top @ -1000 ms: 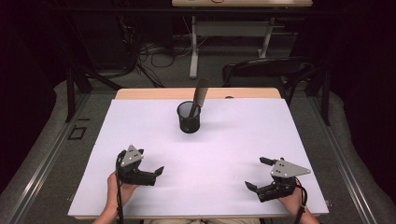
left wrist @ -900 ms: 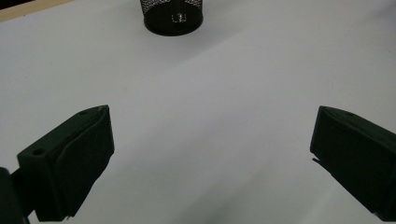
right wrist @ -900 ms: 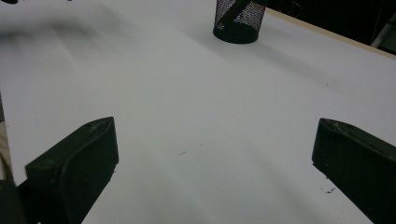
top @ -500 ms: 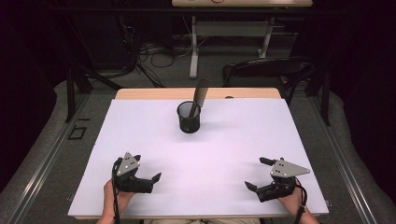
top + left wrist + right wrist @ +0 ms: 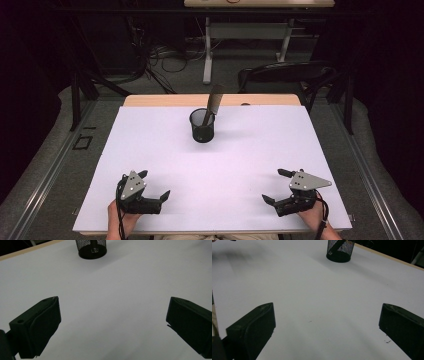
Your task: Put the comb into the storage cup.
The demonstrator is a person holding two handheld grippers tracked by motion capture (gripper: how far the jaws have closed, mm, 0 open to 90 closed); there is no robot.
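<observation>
- A black mesh cup stands upright at the far middle of the white counter, well apart from both claws.
- Its wall is open wire mesh, round, with a solid dark base.
- A flat dark blade leans inside it, sticking out above the rim, tilted to the right in the high view.
- Left claw: jaws wide apart, empty, low at the near left edge.
- Right claw: jaws wide apart, empty, at the near right.

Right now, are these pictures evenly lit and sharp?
High view: the white table is bright, the room behind dark. Left gripper view: the mesh cup looks soft and casts a faint shadow. Right gripper view: the far left corner is smeared.
</observation>
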